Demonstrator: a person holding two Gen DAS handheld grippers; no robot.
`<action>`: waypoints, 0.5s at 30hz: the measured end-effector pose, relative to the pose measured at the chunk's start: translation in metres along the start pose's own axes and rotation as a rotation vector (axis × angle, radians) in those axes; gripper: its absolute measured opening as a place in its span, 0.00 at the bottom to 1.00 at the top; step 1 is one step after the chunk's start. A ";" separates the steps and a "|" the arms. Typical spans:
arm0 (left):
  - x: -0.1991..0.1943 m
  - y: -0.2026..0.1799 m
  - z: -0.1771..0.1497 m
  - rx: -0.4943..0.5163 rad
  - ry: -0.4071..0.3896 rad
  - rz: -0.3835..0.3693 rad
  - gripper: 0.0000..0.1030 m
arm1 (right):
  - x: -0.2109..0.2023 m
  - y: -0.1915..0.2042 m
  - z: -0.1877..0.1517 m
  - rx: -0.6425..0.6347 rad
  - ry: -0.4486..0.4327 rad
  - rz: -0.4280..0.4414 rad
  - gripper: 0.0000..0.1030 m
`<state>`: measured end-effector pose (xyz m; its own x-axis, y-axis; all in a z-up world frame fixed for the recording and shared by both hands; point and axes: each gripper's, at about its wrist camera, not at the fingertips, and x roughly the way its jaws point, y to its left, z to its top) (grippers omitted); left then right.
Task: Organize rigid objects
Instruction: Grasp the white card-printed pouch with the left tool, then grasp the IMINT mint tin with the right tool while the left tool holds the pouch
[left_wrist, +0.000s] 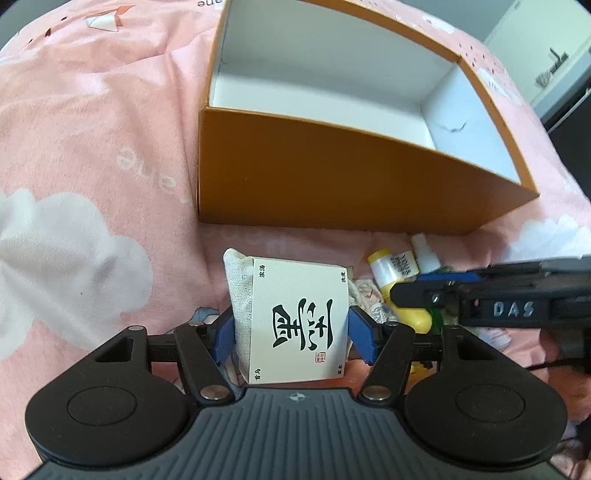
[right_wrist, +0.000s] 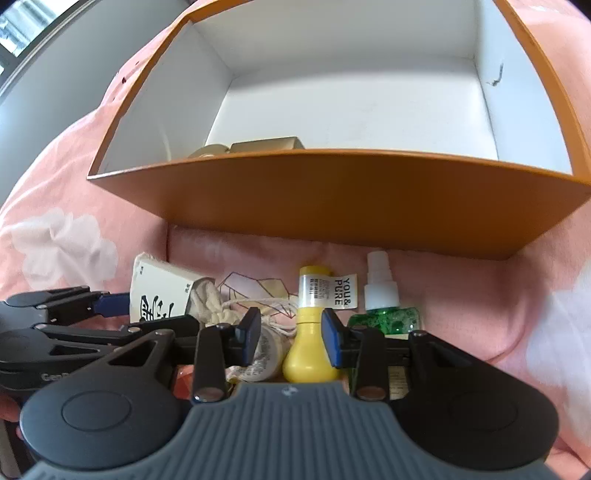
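My left gripper (left_wrist: 291, 314) is shut on a white box with black calligraphy (left_wrist: 301, 317). Its right pad touches the box's edge, and a beige cloth pouch (left_wrist: 240, 295) is squeezed between the left pad and the box. In the right wrist view this box (right_wrist: 159, 295) tilts at the left. My right gripper (right_wrist: 291, 330) stands open over a yellow bottle (right_wrist: 310, 350), with its right pad at the bottle and a gap on the left. An orange box (left_wrist: 332, 177) with a white inside lies just beyond.
Inside the orange box (right_wrist: 332, 199) a gold box (right_wrist: 266, 144) sits in the near left corner. A green spray bottle (right_wrist: 384, 314) with a white cap lies to the right of the yellow bottle. Everything rests on pink bedding with white clouds (left_wrist: 92, 147).
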<state>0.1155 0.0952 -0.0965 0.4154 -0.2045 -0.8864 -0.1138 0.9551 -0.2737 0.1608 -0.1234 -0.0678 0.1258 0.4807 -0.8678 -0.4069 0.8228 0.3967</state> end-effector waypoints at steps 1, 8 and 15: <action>-0.001 0.003 0.000 -0.018 0.001 -0.002 0.69 | 0.001 0.000 0.000 -0.003 0.002 -0.005 0.36; -0.022 0.000 -0.006 -0.038 -0.031 0.009 0.69 | -0.021 0.005 -0.008 -0.036 -0.008 0.021 0.36; -0.058 -0.003 -0.011 -0.027 -0.090 0.007 0.69 | -0.041 0.031 -0.021 -0.145 -0.001 0.069 0.36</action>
<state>0.0822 0.1017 -0.0481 0.4937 -0.1769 -0.8514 -0.1404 0.9500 -0.2789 0.1238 -0.1239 -0.0258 0.0939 0.5351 -0.8395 -0.5406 0.7355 0.4083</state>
